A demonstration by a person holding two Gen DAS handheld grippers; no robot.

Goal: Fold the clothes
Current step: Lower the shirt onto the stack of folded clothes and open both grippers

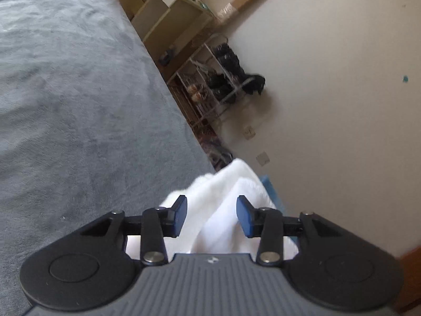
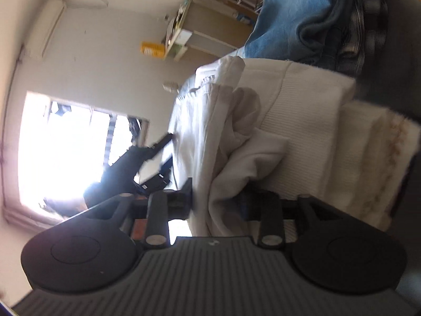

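A lived-in bedroom at home.

A bed under a grey blanket [image 1: 79, 92] stretches ahead and left of the tool, a metal rack [image 1: 210, 79] and wooden shelves [image 1: 168, 2] beyond its far edge against a plain wall. In the rolled right view, an air conditioner [image 2: 46, 26], a bright window [image 2: 73, 144] and piled clothes [image 2: 329, 13] lie ahead.

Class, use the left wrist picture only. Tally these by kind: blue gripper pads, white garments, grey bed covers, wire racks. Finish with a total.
Blue pads: 2
White garment: 1
Grey bed cover: 1
Wire rack: 1
Total: 5
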